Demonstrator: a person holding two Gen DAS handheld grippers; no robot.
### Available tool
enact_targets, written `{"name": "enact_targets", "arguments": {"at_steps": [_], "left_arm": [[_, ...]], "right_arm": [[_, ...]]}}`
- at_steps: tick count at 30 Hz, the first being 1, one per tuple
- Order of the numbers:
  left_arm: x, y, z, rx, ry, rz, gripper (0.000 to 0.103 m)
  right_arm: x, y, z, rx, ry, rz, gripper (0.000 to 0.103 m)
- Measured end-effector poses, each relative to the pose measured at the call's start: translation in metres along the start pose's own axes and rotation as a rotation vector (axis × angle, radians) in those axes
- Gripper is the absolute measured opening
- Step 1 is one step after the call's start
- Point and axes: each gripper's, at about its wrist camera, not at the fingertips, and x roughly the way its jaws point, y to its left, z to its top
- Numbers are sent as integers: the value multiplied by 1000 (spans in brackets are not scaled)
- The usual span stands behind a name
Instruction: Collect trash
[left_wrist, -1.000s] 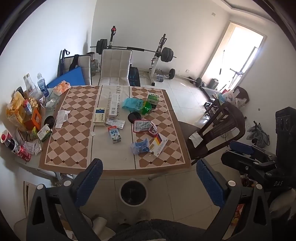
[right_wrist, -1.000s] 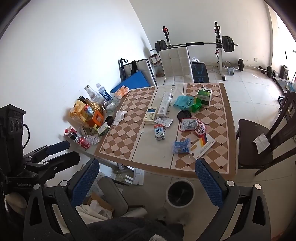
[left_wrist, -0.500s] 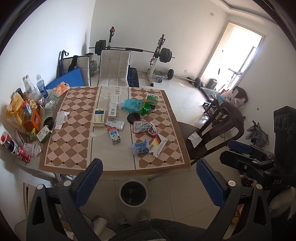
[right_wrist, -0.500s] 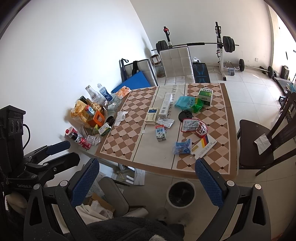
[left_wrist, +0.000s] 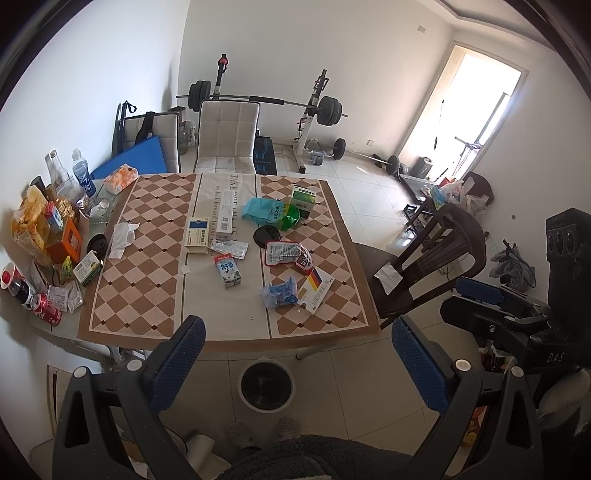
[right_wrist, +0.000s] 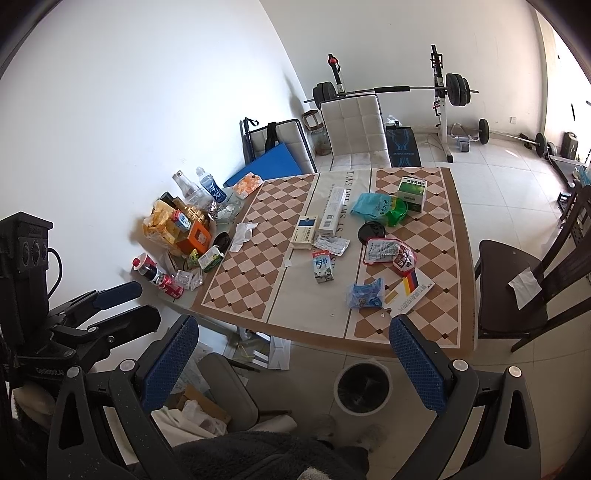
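Observation:
Trash lies scattered on a checkered table (left_wrist: 147, 295) (right_wrist: 454, 295): a small milk carton (left_wrist: 228, 270) (right_wrist: 322, 266), a blue wrapper (left_wrist: 279, 294) (right_wrist: 365, 294), a red-edged packet (left_wrist: 284, 253) (right_wrist: 384, 251), a white tissue (left_wrist: 121, 239) (right_wrist: 242, 234) and several boxes. A white bin (left_wrist: 266, 384) (right_wrist: 362, 386) stands on the floor at the table's near edge. My left gripper (left_wrist: 295, 363) and right gripper (right_wrist: 293, 363) are both open and empty, held well back from the table above the floor.
Bottles, cans and snack packs crowd the table's left edge (left_wrist: 44, 236) (right_wrist: 177, 229). A dark wooden chair (left_wrist: 424, 254) (right_wrist: 517, 291) stands at the right. A white chair (left_wrist: 227, 136) and a barbell rack (left_wrist: 314, 110) stand behind the table. Cardboard and a grey seat (right_wrist: 218, 387) lie lower left.
Both grippers have drifted slightly, so the table sits a little higher and farther in both views. Both stay open. Nothing on the table has moved.

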Motion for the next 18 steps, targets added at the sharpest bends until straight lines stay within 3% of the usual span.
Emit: {"name": "enact_targets", "arguments": {"at_steps": [18], "left_arm": [[-4, -4, 12, 7, 2, -8, 103]], "right_arm": [[2, 0, -1, -4, -2, 1, 103]]}}
